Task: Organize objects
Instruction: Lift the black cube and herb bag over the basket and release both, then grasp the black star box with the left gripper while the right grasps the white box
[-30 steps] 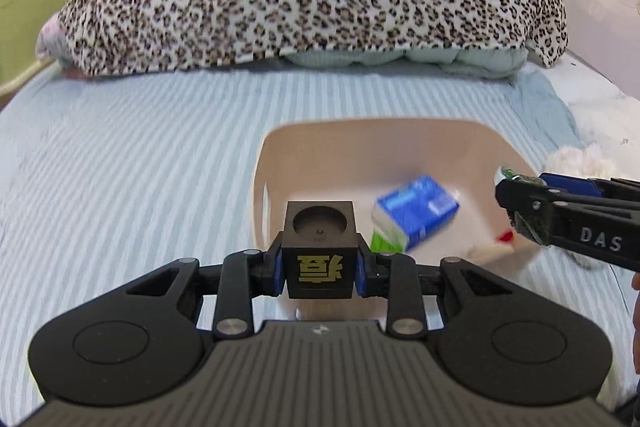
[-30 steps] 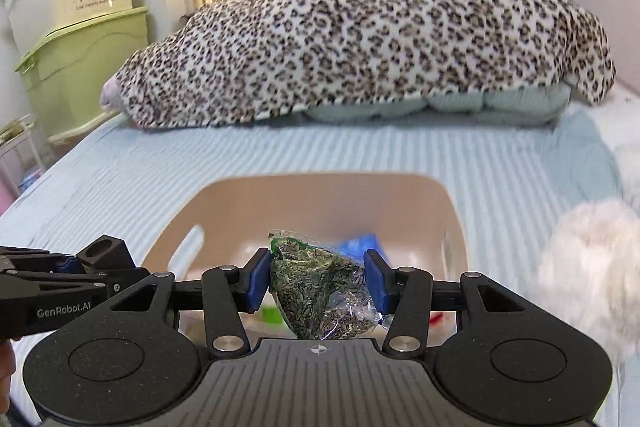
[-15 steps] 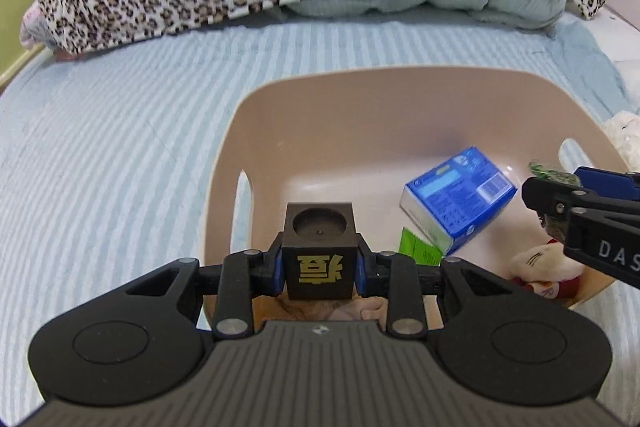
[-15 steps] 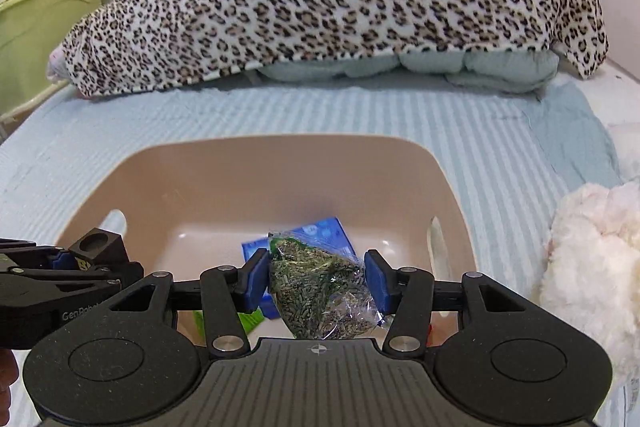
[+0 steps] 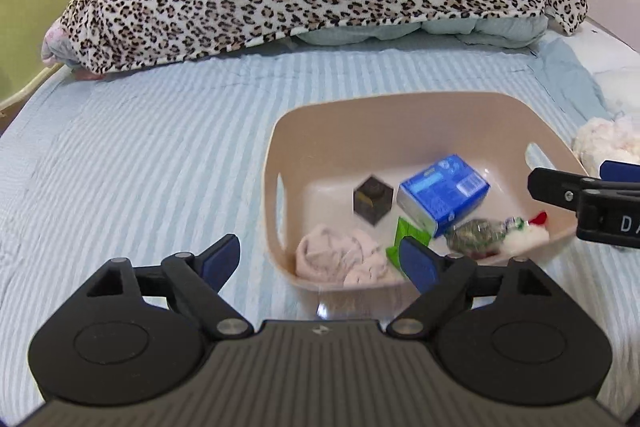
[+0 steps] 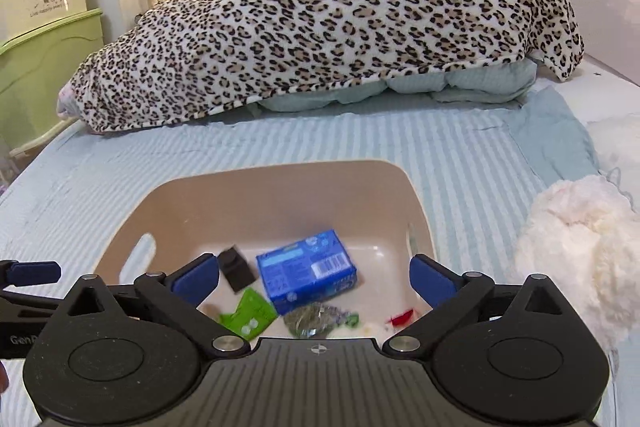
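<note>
Both the left tongs [image 5: 320,259] and right tongs [image 6: 314,277] are seen spread wide, empty, above the beige plastic basin [image 5: 360,115]; ahead of them the blurred black cube [image 5: 373,200] and half-hidden clear bag of green herbs [image 6: 310,319] lie inside

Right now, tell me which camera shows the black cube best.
The left wrist view: the black cube lies unobstructed in the beige basket, beside the blue tissue pack. In the right wrist view it is blurred and sits close behind the right claw's left finger.
</note>
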